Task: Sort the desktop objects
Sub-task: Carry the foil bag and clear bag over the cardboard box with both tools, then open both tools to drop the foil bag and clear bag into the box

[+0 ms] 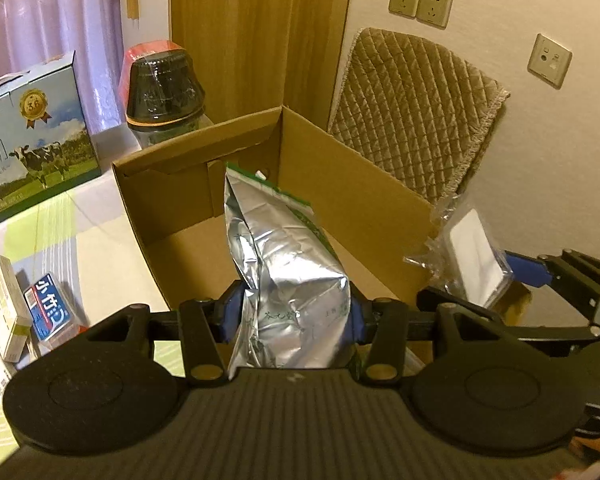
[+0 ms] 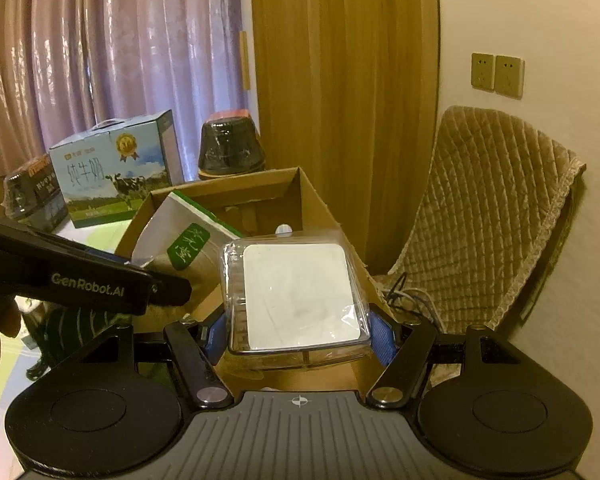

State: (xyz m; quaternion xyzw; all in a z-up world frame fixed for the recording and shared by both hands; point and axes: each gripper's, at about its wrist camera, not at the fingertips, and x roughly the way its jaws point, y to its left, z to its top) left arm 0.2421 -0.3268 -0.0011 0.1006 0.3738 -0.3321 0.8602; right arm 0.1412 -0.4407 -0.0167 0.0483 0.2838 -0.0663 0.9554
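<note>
My left gripper (image 1: 294, 312) is shut on a silver foil pouch (image 1: 288, 272) with a green top edge, held over the open cardboard box (image 1: 340, 184). The pouch leans into the box mouth. My right gripper (image 2: 300, 334) is shut on a clear plastic case with a white card inside (image 2: 296, 296), held above the box's near right corner (image 2: 320, 204). In the left wrist view that case (image 1: 476, 256) shows at the right of the box. In the right wrist view the pouch's white and green front (image 2: 180, 236) shows behind the left gripper's black arm (image 2: 84, 284).
A blue milk carton box (image 1: 32, 136) and a dark lidded jar (image 1: 164, 92) stand behind the cardboard box. Small boxes (image 1: 28, 312) lie at the left on the green and white tablecloth. A quilted chair (image 1: 412, 112) stands by the wall at the right.
</note>
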